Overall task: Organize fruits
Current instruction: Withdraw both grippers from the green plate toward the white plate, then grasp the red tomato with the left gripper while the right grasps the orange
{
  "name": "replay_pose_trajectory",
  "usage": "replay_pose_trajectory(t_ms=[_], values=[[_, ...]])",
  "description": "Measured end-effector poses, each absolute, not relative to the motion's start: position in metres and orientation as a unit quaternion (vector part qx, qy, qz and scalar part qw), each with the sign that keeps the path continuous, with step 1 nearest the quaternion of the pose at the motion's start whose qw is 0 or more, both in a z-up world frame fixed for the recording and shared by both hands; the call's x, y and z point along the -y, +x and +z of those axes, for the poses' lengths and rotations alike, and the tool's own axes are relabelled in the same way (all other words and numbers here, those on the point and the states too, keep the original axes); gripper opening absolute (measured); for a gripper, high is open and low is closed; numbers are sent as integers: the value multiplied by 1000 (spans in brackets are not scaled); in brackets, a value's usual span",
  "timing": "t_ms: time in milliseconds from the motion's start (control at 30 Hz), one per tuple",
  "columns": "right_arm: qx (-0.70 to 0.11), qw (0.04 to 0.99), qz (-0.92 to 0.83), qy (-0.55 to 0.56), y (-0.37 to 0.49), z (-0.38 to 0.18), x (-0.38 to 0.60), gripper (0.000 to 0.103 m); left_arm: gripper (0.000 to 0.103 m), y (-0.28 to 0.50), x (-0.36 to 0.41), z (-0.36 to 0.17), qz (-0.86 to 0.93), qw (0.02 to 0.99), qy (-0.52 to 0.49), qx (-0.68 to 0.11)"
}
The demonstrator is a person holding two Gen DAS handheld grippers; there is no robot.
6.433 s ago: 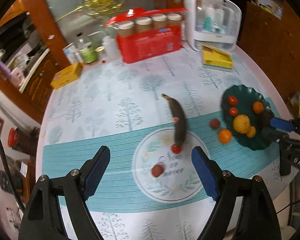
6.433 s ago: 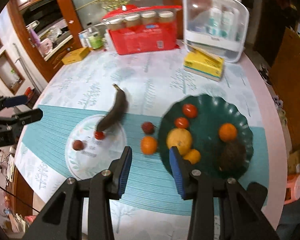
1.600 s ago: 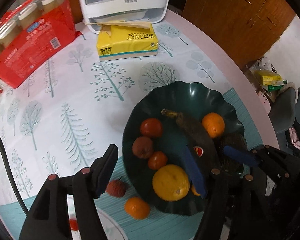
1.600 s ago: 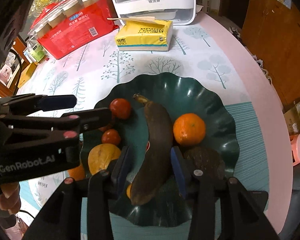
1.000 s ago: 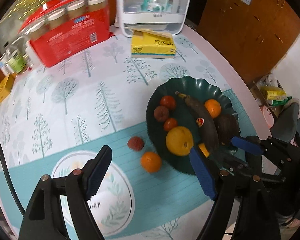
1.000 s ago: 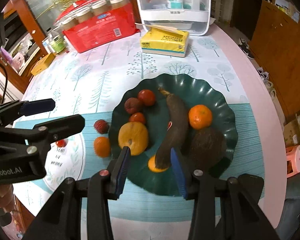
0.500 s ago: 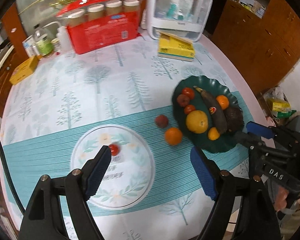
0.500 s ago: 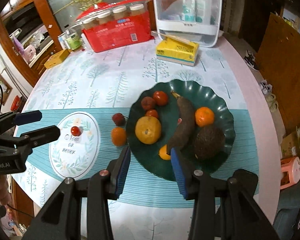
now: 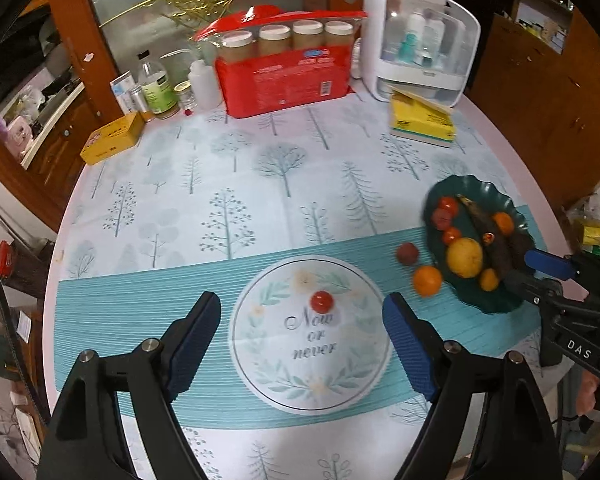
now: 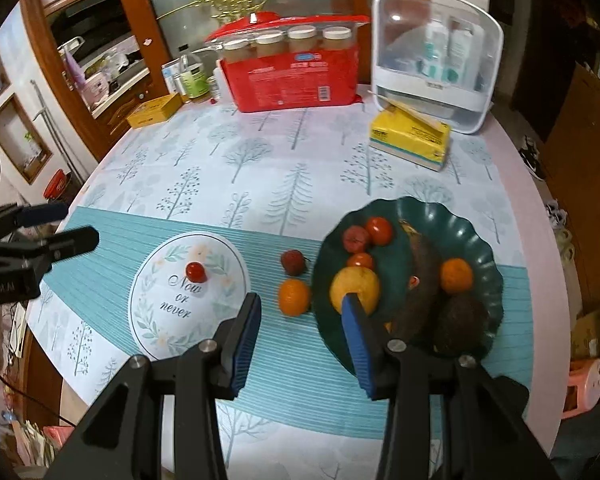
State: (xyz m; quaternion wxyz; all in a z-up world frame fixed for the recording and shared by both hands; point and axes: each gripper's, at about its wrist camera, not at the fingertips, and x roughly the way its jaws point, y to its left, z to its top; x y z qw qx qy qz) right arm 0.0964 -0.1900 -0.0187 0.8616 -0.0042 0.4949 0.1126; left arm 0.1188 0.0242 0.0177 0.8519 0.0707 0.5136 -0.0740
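The left gripper [image 9: 302, 320] hangs above the round "Now or never" mat [image 9: 312, 340], its jaws wide apart, just opened further, with nothing between them; a small red tomato [image 9: 322, 301] lies on the mat ahead of the fingers. The right gripper [image 10: 300, 324] hovers over the near edge of the dark green plate [image 10: 476, 216], jaws parted and empty. The plate holds a dark banana [image 10: 418, 280], a yellow citrus fruit [image 10: 358, 284], an orange [image 10: 456, 275], two tomatoes, a reddish fruit and a dark rough-skinned fruit [image 10: 460, 322]. Just beside the plate's left rim, on the striped cloth, lie a loose orange [image 10: 295, 297] and a lychee [image 10: 293, 262], close together. Nothing stands between either gripper and these loose fruits. Well back on the table [image 10: 540, 280] stand a red package of jars [image 10: 296, 72], a yellow tissue box [image 10: 410, 138], a white storage case [image 10: 436, 64], some bottles and a yellow tin [image 10: 154, 110].
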Motion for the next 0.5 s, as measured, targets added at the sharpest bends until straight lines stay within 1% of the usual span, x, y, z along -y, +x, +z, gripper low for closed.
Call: replay_pose_trajectory(t_ms=[167, 500], values=[[-504, 855, 122, -9, 105, -32, 176, 42, 83, 129, -31, -5, -74, 840, 67, -534], [-532, 834, 145, 19, 124, -82, 163, 42, 83, 148, -23, -76, -93, 815, 60, -569]])
